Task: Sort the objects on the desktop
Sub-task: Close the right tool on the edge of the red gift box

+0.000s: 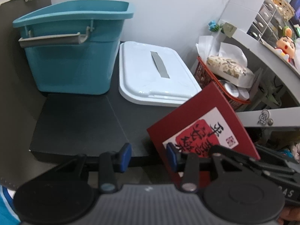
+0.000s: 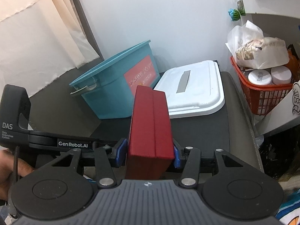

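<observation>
Right gripper (image 2: pixel 148 154) has the red box (image 2: pixel 150 131) clamped edge-on between its blue pads (image 2: pixel 120 150), one pad on each broad face, so the seam of the box runs straight away from the camera. The box is up off the desk (image 2: pixel 206 131), tilted a little. From the left wrist view the same box (image 1: pixel 202 129) shows its labelled face, white panel with a red seal and black characters, just to the right of the left gripper (image 1: pixel 149 157).

That left gripper hangs with its jaws partly apart and nothing between them, only the dark desk (image 1: pixel 78 127) beneath. Its body shows in the right wrist view too, with a hand (image 2: pixel 11 165) at the handle.

Further out: the teal bin (image 2: pixel 116 86) stands open at the back left against the wall, grey handle folded down, a pink label on one side. Just beside it on the right lies its white lid (image 2: pixel 193 90), flat on the desk, with a grey strip across the top. At the far right, an orange basket (image 2: pixel 262 95) holds jars and a wrapped packet. A cream curtain (image 2: pixel 37 37) hangs at the left.
</observation>
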`<state>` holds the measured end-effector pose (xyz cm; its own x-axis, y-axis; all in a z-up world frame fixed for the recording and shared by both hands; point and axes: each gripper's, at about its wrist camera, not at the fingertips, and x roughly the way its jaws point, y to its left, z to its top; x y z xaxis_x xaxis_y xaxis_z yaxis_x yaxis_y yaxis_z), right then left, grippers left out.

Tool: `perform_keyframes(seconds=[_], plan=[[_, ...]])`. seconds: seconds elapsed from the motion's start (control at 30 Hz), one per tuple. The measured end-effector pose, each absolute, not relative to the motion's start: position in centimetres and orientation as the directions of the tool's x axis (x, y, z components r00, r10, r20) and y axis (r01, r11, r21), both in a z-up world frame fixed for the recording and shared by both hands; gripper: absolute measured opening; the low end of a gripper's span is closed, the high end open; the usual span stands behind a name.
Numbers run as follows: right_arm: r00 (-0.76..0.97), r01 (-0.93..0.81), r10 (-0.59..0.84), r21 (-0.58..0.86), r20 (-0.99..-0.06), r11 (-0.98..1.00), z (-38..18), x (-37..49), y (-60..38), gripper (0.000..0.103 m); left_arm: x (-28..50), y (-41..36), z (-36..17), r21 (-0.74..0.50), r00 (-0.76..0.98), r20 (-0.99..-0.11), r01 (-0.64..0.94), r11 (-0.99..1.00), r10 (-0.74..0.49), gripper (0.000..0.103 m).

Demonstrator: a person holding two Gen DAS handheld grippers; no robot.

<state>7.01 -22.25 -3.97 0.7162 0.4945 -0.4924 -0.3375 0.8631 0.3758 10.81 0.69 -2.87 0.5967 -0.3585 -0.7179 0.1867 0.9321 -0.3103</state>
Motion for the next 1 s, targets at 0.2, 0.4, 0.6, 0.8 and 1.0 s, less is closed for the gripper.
perform_keyframes(seconds=[0.2,0.4,0.6,0.8,1.0], plan=[[0.703,-0.335,0.504,0.393,-0.502,0.857,-4.4,7.4,-22.2,0.054,10.9,0.7,-2.8,-0.315,0.598,-0.714,0.189,0.930,-0.363,0.044],[0.678,-0.307,0.515,0.434,-0.525,0.847,-4.9,7.9,-22.5,0.056,11.0,0.5,-2.7,-0.318,0.598,-0.710,0.198,0.927,-0.372,0.044],[0.631,-0.297,0.547,0.480,-0.551,0.825,-5.6,8.2,-22.6,0.056,10.9,0.3,-2.7,-0.317,0.597,-0.710,0.204,0.926,-0.374,0.044],[0.635,-0.308,0.543,0.464,-0.550,0.830,-5.4,7.8,-22.3,0.052,10.9,0.4,-2.6,-0.310,0.597,-0.714,0.200,0.930,-0.366,0.044],[0.670,-0.311,0.496,0.398,-0.553,0.863,-4.5,7.0,-22.1,0.049,10.7,0.4,-2.3,-0.310,0.602,-0.707,0.205,0.928,-0.370,0.044]])
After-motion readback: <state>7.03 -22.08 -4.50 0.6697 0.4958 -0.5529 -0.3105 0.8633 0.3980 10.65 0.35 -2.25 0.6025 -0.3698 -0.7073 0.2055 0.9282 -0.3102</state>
